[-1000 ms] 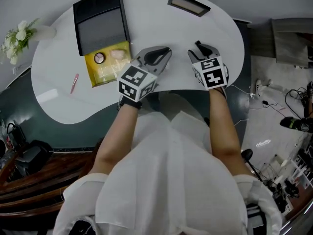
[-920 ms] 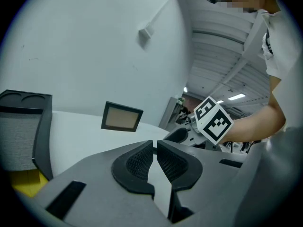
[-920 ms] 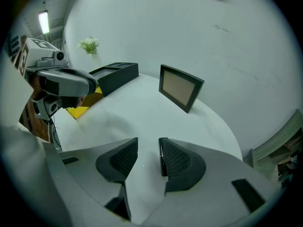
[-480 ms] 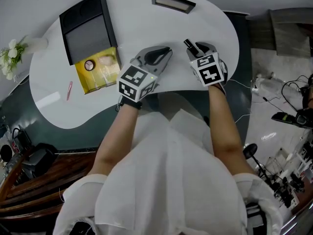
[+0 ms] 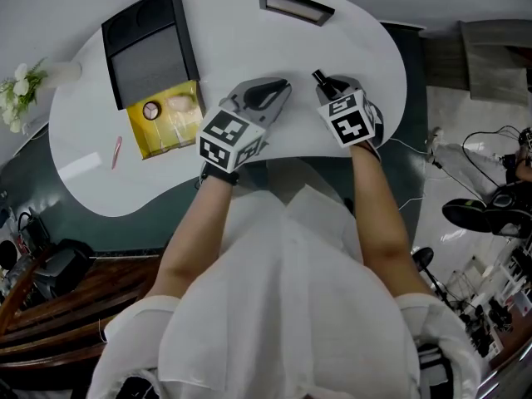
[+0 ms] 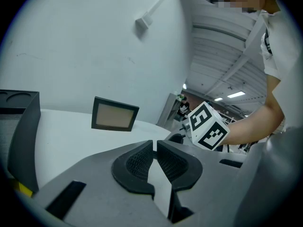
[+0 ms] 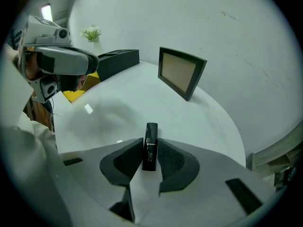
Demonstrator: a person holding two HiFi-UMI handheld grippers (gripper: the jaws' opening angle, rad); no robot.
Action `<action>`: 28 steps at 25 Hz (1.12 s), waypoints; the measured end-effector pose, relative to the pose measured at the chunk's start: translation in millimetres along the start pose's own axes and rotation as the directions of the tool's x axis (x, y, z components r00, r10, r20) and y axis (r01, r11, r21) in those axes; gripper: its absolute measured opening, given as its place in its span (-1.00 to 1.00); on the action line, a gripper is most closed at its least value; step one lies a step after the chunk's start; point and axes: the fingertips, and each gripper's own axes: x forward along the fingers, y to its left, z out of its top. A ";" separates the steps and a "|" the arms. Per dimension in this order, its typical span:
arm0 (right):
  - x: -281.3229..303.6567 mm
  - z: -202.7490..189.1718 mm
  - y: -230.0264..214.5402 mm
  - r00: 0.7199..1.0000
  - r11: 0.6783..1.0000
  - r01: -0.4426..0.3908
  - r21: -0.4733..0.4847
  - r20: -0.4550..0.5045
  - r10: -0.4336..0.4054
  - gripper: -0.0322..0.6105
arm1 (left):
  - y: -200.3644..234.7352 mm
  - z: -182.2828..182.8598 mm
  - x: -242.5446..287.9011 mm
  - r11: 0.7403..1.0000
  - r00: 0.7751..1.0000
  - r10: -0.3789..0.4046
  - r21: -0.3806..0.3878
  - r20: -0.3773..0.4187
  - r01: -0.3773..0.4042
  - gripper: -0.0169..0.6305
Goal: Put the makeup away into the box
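Note:
A black lipstick tube (image 7: 150, 148) stands between the pads of my right gripper (image 7: 150, 144), its top sticking out past the fingertips. These jaws have just been closing and now press on the tube from both sides. In the head view this gripper (image 5: 326, 83) is near the table's front edge, with the lipstick (image 5: 318, 78) poking out. My left gripper (image 5: 270, 91) lies beside it on the left, shut with nothing between its jaws (image 6: 155, 144). The black box (image 5: 148, 46) stands open at the back left, with a yellow tray (image 5: 166, 121) of makeup in front of it.
A dark framed mirror (image 5: 296, 6) stands at the table's far edge. A thin pink stick (image 5: 116, 151) lies left of the yellow tray. White flowers (image 5: 21, 94) sit at the far left. A small white scrap (image 7: 88, 109) lies on the white table (image 5: 241, 40).
The right gripper's jaws have closed onto the black lipstick, and the gripper has sunk a little towards the table. The left gripper has shifted slightly.

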 end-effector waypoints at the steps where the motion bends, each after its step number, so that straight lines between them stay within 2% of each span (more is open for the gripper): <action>1: -0.1 0.3 -0.6 1.000 1.000 0.004 -0.005 -0.002 -0.004 -0.62 | 0.8 0.3 -0.9 1.000 1.000 0.003 0.000 0.002 -0.003 -0.84; 9: 1.7 3.1 -2.3 0.999 0.999 0.027 -0.038 -0.021 -0.027 -0.62 | 3.7 0.0 -10.0 1.000 1.000 0.018 -0.010 0.020 -0.018 -0.84; 20: 0.6 1.5 -1.1 0.998 0.999 0.038 -0.015 -0.048 -0.039 -0.63 | 12.8 0.1 -37.5 0.997 0.996 0.070 -0.025 0.057 -0.069 -0.84; 28: -3.3 30.0 26.3 1.000 0.999 0.017 -0.044 -0.017 -0.018 -0.63 | 29.4 -3.7 -68.9 0.992 0.988 0.116 -0.059 0.097 -0.111 -0.84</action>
